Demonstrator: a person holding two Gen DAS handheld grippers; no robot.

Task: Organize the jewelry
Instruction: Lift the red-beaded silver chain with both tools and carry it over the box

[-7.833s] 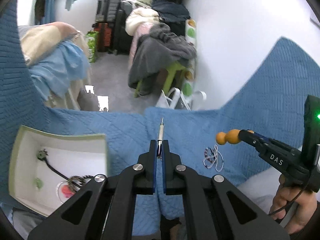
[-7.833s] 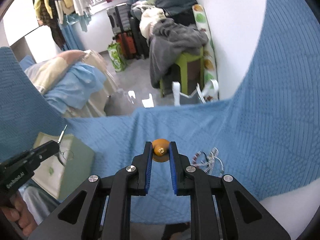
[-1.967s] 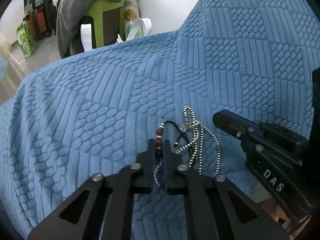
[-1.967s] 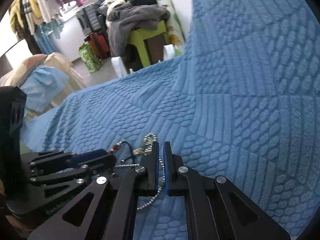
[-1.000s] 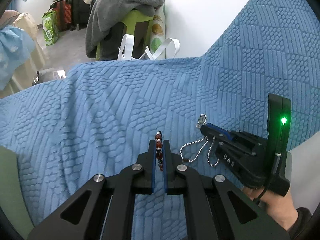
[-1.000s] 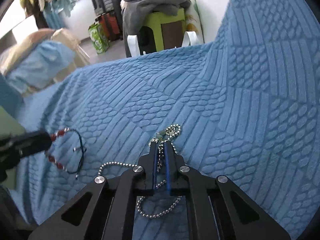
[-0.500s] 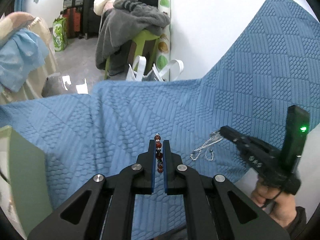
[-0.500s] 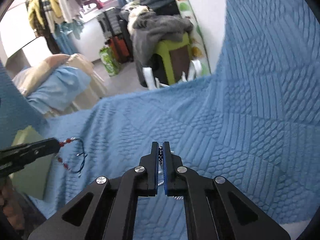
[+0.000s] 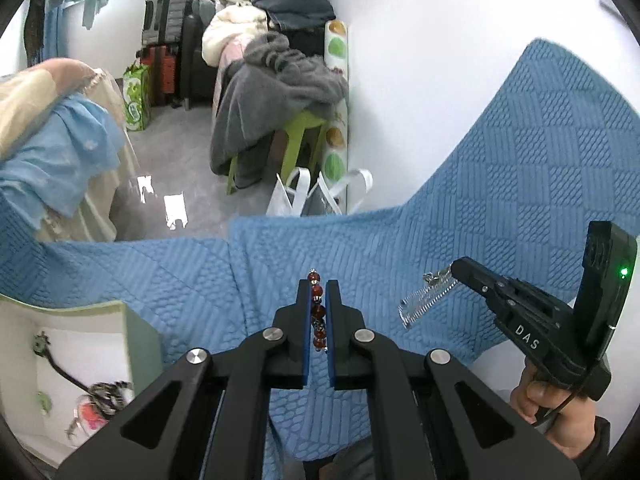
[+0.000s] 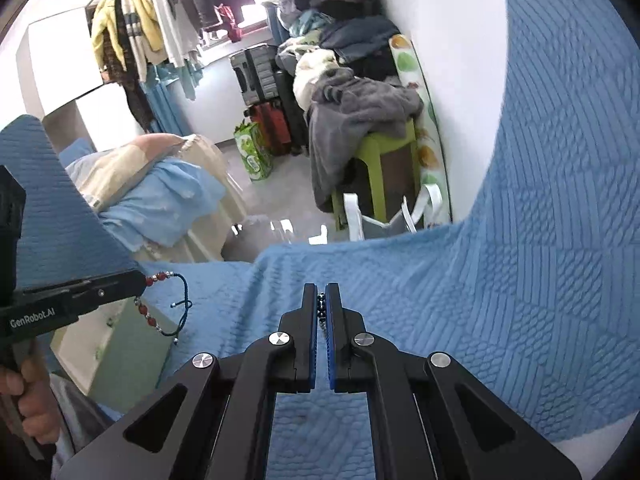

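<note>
left claw (image 9: 316, 300) clamps red bead bracelet (image 9: 317, 312) | right claw (image 10: 321, 300) clamps ball chain (image 9: 426, 298)

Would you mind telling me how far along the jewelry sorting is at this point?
Done: several pieces lie in the green box. In hand: left gripper holds the red bead bracelet, right gripper the silver ball chain, both lifted off the blue blanket. Left: placing both in the box.

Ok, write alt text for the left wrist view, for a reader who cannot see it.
The left gripper is shut on a red bead bracelet above a blue textured blanket. To the right, the right gripper holds a dangling silver ball chain; a pale green box holding jewelry sits lower left.
</note>
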